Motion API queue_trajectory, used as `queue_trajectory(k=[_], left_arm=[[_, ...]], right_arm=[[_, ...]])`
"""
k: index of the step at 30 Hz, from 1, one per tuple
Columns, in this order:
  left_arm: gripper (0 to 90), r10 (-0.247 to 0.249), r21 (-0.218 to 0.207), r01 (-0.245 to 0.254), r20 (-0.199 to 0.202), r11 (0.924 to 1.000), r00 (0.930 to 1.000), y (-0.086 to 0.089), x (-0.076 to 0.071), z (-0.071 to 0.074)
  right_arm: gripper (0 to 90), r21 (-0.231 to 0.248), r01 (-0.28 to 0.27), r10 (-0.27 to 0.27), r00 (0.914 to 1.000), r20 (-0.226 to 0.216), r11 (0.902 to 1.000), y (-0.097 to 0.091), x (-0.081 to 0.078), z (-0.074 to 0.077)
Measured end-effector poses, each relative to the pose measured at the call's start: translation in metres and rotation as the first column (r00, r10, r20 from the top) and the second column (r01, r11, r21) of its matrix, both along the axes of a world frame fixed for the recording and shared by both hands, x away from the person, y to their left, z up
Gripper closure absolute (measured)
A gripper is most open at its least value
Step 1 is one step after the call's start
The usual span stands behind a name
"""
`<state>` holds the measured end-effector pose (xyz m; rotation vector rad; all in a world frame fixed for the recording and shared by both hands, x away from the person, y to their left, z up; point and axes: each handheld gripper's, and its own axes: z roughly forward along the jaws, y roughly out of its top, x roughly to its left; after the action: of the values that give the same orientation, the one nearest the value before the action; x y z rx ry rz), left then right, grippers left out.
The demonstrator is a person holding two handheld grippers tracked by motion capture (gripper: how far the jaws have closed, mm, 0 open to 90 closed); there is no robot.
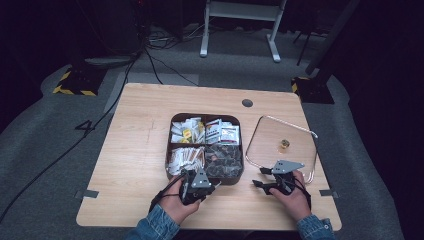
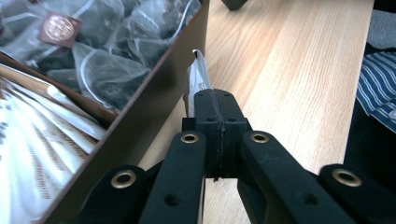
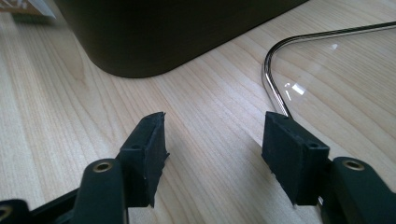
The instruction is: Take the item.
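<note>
Your left gripper (image 1: 214,187) sits at the 6 o'clock edge of the dark divided box (image 1: 170,150), its jaws pressed together on a thin white sachet (image 2: 198,79) just outside the box wall. In the left gripper view the sachet stands up from between the jaws, beside the brown wall; its print is too blurred to read, so it may be one of the box's packets. Inside that box, the 4 o'clock compartment holds mesh tea bags (image 1: 224,159), the 8 o'clock one long pale sachets (image 1: 184,158), and the two far ones hold mixed packets (image 1: 205,131).

Your right gripper (image 1: 260,184) rests low over the wooden worktop (image 1: 135,150) with its jaws spread apart and nothing between them. It lies between the box corner and the clear glass lid (image 1: 300,131), which lies on the worktop at 3 o'clock of the box, its metal rim just beside your right jaw.
</note>
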<state>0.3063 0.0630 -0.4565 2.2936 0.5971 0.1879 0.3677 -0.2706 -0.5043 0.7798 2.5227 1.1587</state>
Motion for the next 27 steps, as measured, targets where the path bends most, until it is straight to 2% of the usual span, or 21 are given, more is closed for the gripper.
queue_trajectory(k=[7,11,19,20,23,25,26,27], left_arm=[[89.7,0.008,0.007,-0.008,-0.015,0.9999,0.9999,0.0004,0.0029,-0.0046],[89.5,-0.004,-0.004,0.004,-0.043,1.0000,0.9991,-0.0018,0.0032,-0.0084],[88.6,-0.007,-0.014,0.007,-0.054,0.9999,0.9985,-0.0026,0.0030,-0.0089],[84.7,-0.007,-0.040,0.005,-0.068,0.9992,0.9977,-0.0025,0.0033,-0.0087],[60.5,0.008,-0.103,-0.017,-0.080,0.9946,0.9967,-0.0014,0.0042,-0.0079],[55.4,0.007,-0.134,-0.017,-0.078,0.9908,0.9969,-0.0001,0.0047,-0.0061],[54.4,0.007,-0.134,-0.017,-0.078,0.9908,0.9969,-0.0001,0.0047,-0.0061],[53.4,0.004,-0.159,-0.016,-0.071,0.9871,0.9974,0.0014,0.0052,-0.0032]], right_arm=[[40.1,0.000,0.000,0.000,1.0000,0.000,1.0000,-0.0001,0.0000,0.0000],[39.9,-0.001,0.001,-0.001,1.0000,0.001,1.0000,0.0000,0.0000,0.0000],[39.8,-0.001,0.001,-0.001,1.0000,0.001,1.0000,0.0000,0.0000,0.0000],[39.8,-0.001,0.001,-0.001,1.0000,0.001,1.0000,0.0000,0.0000,0.0000],[39.8,-0.001,0.001,-0.001,1.0000,0.001,1.0000,0.0000,0.0000,0.0000],[39.8,-0.001,0.001,-0.001,1.0000,0.001,1.0000,-0.0001,0.0002,0.0000],[39.8,-0.001,0.001,-0.001,1.0000,0.001,1.0000,-0.0001,0.0002,0.0000],[39.7,-0.001,0.001,-0.001,1.0000,0.001,1.0000,-0.0001,0.0000,0.0000]])
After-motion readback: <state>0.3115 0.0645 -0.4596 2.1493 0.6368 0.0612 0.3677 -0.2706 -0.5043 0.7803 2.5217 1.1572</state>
